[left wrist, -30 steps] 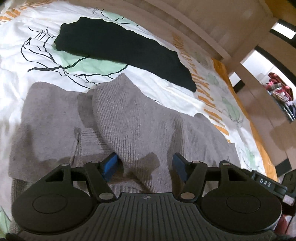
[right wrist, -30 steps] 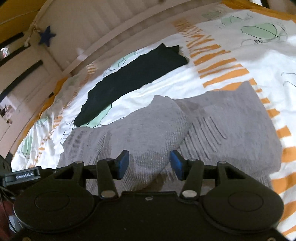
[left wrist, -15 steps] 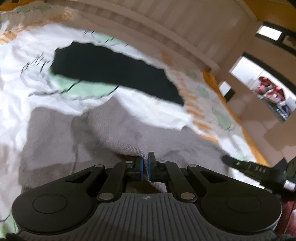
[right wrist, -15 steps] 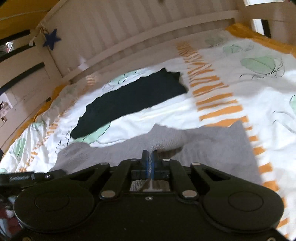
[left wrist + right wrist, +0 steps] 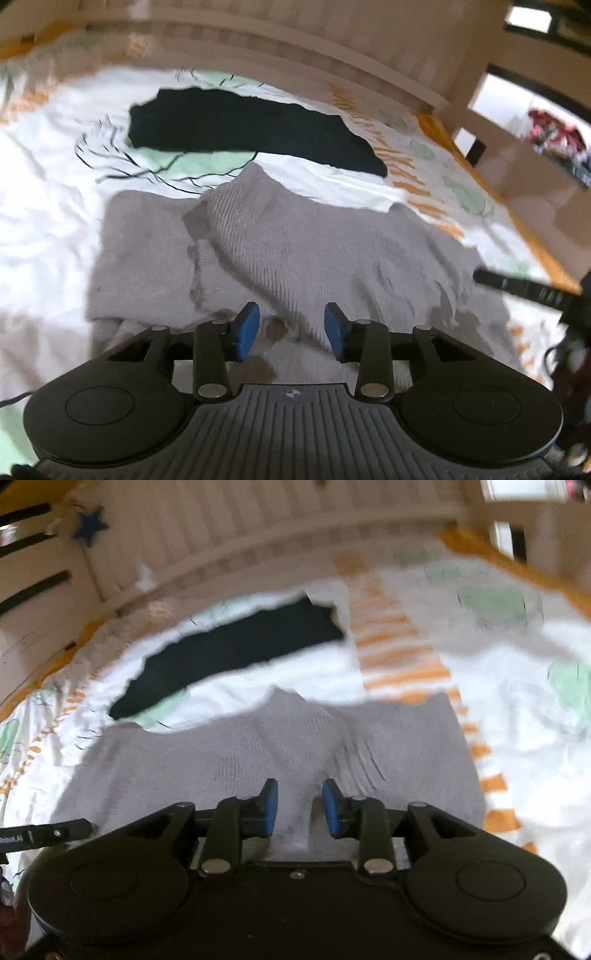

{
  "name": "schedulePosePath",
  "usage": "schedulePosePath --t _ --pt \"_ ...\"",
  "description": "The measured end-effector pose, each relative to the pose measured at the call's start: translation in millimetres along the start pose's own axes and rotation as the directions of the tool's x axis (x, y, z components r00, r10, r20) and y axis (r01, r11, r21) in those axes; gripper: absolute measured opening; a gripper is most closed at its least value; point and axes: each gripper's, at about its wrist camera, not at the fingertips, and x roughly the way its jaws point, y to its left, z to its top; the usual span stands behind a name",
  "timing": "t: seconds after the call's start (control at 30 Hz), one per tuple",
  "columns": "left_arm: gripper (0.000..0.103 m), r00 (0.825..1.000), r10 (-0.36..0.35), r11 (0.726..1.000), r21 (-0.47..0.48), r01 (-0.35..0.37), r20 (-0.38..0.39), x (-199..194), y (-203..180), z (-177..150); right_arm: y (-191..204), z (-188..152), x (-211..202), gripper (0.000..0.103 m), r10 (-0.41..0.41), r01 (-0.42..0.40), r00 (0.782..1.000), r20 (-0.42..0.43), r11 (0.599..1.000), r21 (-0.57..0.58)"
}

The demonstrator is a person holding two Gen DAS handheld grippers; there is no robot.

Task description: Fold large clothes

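Note:
A grey knit sweater [image 5: 295, 251] lies spread on the bed, with a ribbed sleeve folded across its middle. It also shows in the right wrist view [image 5: 266, 749]. My left gripper [image 5: 291, 328] is open just above the sweater's near edge, with nothing between its blue pads. My right gripper [image 5: 300, 805] is open over the same near edge, and a fold of grey cloth rises between its pads without being clamped. The right gripper's body shows at the right of the left wrist view [image 5: 524, 288].
A black garment [image 5: 251, 129] lies flat beyond the sweater; it also shows in the right wrist view [image 5: 236, 650]. The white bedsheet [image 5: 44, 192] has green leaf and orange stripe prints. A pale slatted bed rail [image 5: 258, 535] runs behind. Both views are motion-blurred.
Both grippers closed on the sweater's near edge half a second ago and have since opened. The sweater has dropped back onto the bed, with the sleeve lying across it.

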Motion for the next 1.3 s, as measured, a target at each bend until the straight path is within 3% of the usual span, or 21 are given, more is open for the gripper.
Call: schedulePosePath --t 0.17,0.27,0.33,0.5,0.57,0.7,0.83,1.0,1.03,1.3 --pt "0.052 0.999 0.040 0.999 0.034 -0.040 -0.007 -14.5 -8.2 -17.7 53.1 -17.6 -6.6 0.045 0.099 -0.101 0.995 -0.025 0.982 -0.162" --pt "0.056 0.998 0.064 0.997 0.042 -0.063 -0.025 -18.8 -9.1 -23.9 75.8 -36.0 14.3 0.045 0.077 -0.103 0.991 -0.112 0.962 -0.251" --pt "0.058 0.996 0.087 0.995 0.048 -0.086 -0.020 -23.7 -8.4 -28.2 80.2 -49.9 31.7 0.046 0.015 -0.061 0.986 -0.168 0.960 -0.274" --pt "0.060 0.994 0.108 0.993 0.042 -0.107 -0.028 -33.3 -6.0 -36.3 83.7 -54.3 28.7 0.048 0.003 -0.044 0.990 -0.139 0.955 -0.293" --pt "0.060 0.994 0.105 0.994 0.036 -0.104 -0.032 -39.5 -6.9 -37.8 81.0 -53.8 22.5 0.054 0.010 -0.048 0.991 -0.134 0.958 -0.282" --pt "0.065 0.994 0.112 0.993 0.042 -0.111 -0.016 -60.4 -10.8 -41.6 67.8 -46.6 -2.5 0.077 0.060 -0.082 0.991 -0.119 0.978 -0.191" --pt "0.069 0.996 0.083 0.995 0.053 -0.082 -0.016 -83.3 -14.7 -46.5 51.9 -43.7 -42.3 0.081 0.076 -0.086 0.993 -0.094 0.991 -0.104" --pt "0.075 0.999 0.018 0.999 0.046 -0.016 -0.034 -111.1 -17.8 -57.4 24.8 -47.4 -89.2 0.095 0.109 -0.104 0.989 -0.098 0.993 0.048" --pt "0.079 0.999 0.011 0.999 0.046 -0.009 -0.039 -114.8 -18.5 -60.6 20.3 -49.7 -98.8 0.096 0.103 -0.097 0.990 -0.100 0.993 0.064" --pt "0.080 0.996 0.023 0.999 0.046 -0.019 -0.086 -140.3 -17.0 -90.2 -6.6 -80.1 -160.0 0.101 0.015 0.004 0.989 -0.149 0.992 0.128"
